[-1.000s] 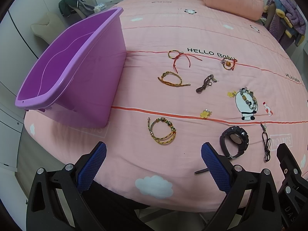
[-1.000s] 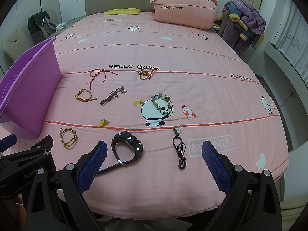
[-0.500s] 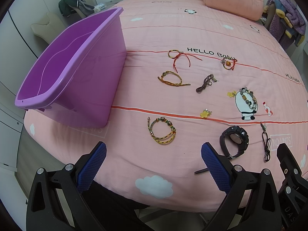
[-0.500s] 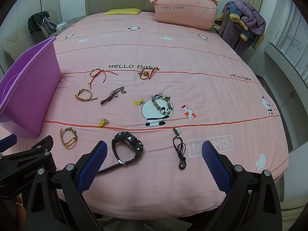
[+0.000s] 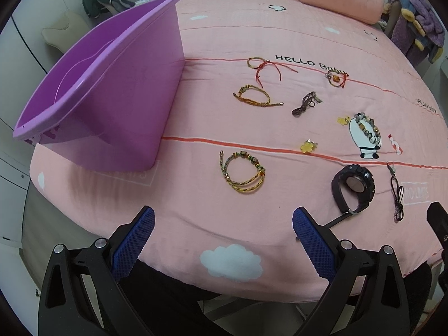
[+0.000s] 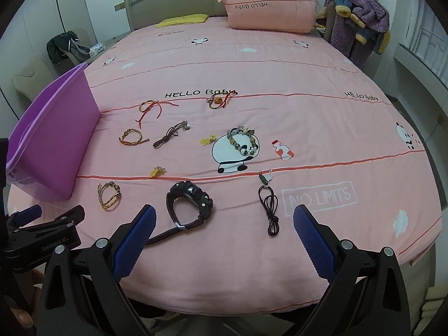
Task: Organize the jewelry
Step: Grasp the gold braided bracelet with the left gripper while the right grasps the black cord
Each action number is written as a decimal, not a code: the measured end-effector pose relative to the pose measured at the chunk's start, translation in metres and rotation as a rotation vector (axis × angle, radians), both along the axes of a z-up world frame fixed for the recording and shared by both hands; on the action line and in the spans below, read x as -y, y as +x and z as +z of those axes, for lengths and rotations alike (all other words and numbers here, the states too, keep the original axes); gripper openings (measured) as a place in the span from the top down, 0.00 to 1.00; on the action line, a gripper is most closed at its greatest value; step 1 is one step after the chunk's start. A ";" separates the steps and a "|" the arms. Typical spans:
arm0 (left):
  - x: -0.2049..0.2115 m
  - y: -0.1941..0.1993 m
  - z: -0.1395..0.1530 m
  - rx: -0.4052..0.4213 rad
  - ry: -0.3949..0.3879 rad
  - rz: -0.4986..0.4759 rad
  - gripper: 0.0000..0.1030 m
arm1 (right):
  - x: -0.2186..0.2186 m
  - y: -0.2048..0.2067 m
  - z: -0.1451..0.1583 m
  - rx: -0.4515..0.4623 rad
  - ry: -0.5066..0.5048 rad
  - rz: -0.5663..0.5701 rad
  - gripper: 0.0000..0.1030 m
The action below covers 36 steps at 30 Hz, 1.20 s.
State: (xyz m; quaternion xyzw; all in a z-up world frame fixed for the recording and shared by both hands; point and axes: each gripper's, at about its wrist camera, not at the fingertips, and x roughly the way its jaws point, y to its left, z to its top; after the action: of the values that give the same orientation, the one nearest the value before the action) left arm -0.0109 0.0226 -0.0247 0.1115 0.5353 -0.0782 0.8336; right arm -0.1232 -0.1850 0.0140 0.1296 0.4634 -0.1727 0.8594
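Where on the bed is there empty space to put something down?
Bare sheet lies between the HELLO Baby lettering and the pillow, and right of the NO LIMITS print. It is crowded between the purple bin and the black cord necklace.

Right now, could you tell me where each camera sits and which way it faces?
Left wrist: on the left gripper, facing the purple tub; own open jaws show.
Right wrist: on the right gripper, facing the pillow; open jaws show, left gripper too.
Shared: black watch, pink bedspread.
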 end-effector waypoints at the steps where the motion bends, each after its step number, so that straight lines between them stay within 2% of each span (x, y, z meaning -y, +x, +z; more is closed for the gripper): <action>1: -0.002 0.000 -0.003 -0.001 0.002 0.001 0.06 | 0.003 -0.003 -0.003 -0.002 0.006 -0.002 0.09; 9: -0.013 0.006 -0.022 -0.011 -0.021 -0.009 0.06 | 0.019 -0.018 -0.033 -0.019 0.030 -0.004 0.09; 14: -0.012 0.013 -0.034 0.011 -0.041 -0.024 0.06 | 0.037 -0.018 -0.052 -0.018 0.049 -0.017 0.09; 22: -0.022 0.033 -0.060 0.009 -0.041 0.015 0.06 | 0.049 -0.009 -0.077 -0.030 -0.008 0.009 0.09; 36: 0.000 0.050 -0.091 -0.002 -0.036 -0.023 0.09 | 0.067 0.004 -0.101 -0.048 -0.035 0.005 0.09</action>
State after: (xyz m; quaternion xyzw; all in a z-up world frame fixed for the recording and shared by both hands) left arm 0.0388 0.0229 -0.1158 0.1024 0.5334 -0.0977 0.8340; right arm -0.1192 -0.2516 -0.0874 0.1094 0.4813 -0.1817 0.8505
